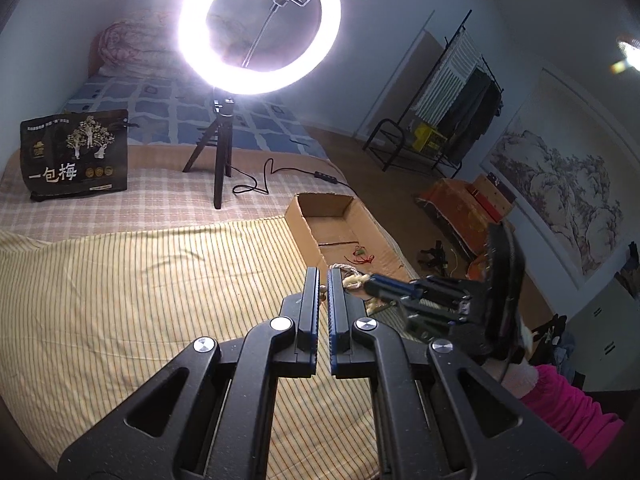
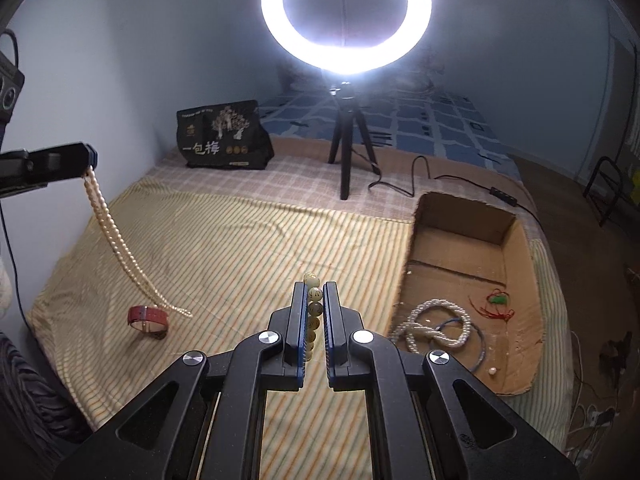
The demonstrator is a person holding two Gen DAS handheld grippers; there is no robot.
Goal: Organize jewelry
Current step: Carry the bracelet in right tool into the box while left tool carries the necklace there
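My left gripper (image 1: 323,276) is shut on a long cream pearl necklace (image 2: 116,240). In the right wrist view that gripper (image 2: 92,162) is at the left, and the strand hangs from it down to the striped cloth (image 2: 224,248). My right gripper (image 2: 315,288) is shut on a bracelet of pale printed beads (image 2: 314,300), stacked upright between its pads. In the left wrist view it (image 1: 370,282) reaches in from the right, just beyond my left fingertips. A red watch-like band (image 2: 146,316) stands on the cloth near the necklace's lower end.
An open cardboard box (image 2: 516,280) lies on the bed at the right, holding a coiled white pearl string (image 2: 436,324), a blue ring (image 2: 478,346), a red cord with a green charm (image 2: 496,300) and a loose pearl (image 2: 493,371). A ring light on a tripod (image 2: 346,152) and a black bag (image 2: 224,136) stand behind.
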